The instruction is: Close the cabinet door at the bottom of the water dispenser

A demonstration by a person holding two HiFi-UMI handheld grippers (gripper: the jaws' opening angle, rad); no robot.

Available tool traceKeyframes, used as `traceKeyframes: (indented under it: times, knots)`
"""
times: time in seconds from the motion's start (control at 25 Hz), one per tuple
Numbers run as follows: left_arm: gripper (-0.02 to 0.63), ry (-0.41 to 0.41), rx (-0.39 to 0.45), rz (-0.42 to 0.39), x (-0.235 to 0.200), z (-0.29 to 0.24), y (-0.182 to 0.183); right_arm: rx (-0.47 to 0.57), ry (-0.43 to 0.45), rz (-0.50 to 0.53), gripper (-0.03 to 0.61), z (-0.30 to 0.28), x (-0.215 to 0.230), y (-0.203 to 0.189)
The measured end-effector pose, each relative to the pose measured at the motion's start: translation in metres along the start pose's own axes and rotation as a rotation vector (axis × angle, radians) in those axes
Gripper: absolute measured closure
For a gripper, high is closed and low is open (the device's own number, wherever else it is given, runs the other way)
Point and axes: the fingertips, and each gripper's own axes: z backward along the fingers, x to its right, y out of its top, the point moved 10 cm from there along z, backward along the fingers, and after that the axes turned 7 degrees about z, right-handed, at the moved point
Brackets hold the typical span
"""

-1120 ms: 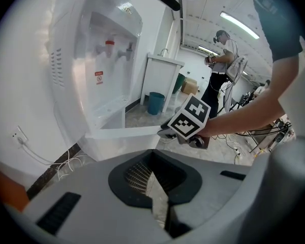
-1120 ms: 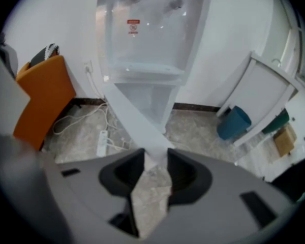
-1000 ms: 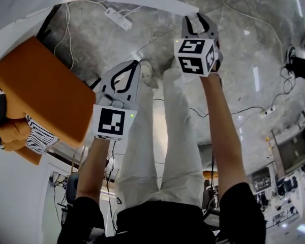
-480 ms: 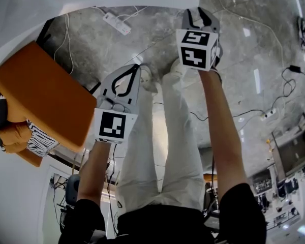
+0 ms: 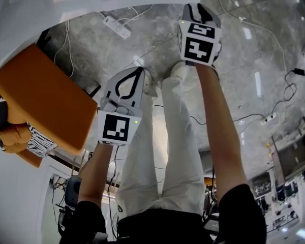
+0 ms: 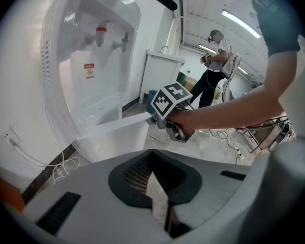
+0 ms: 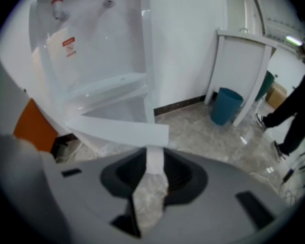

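Noted cabinet door (image 7: 117, 128) swung open at foot of water dispenser (image 7: 91, 50), long top edge level, pointing out from hinge side toward right gripper (image 5: 199, 9). Observed free end standing between that gripper's jaws, wide apart though just closing. Recorded left gripper (image 5: 139, 72) drawn together, empty, above floor (image 5: 244, 44).

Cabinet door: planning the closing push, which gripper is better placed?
Right gripper: its jaws have just been closing with the edge of the open cabinet door between them. Left gripper hangs back from it.
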Motion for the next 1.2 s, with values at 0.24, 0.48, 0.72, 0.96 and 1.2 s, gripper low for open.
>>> traceKeyframes:
  times: [0.24, 0.48, 0.72, 0.96, 1.2]
  knots:
    - [0.607, 0.017, 0.003, 0.002, -0.006, -0.004, 0.0, 0.04, 0.009, -0.011, 0.483, -0.013, 0.003, 0.012]
    - [0.607, 0.032, 0.017, 0.005, -0.006, -0.003, 0.002, 0.053, 0.01, 0.0, 0.485, -0.017, 0.008, 0.023]
    - [0.606, 0.043, 0.022, 0.013, -0.004, -0.008, 0.002, 0.074, 0.023, 0.013, 0.494, -0.024, 0.009, 0.031]
    - [0.607, 0.066, 0.043, 0.023, -0.005, -0.012, 0.003, 0.081, 0.042, 0.03, 0.499, -0.033, 0.008, 0.042]
    - [0.606, 0.093, 0.064, 0.039, -0.01, -0.018, 0.001, 0.11, 0.057, 0.073, 0.499, -0.046, 0.004, 0.054]
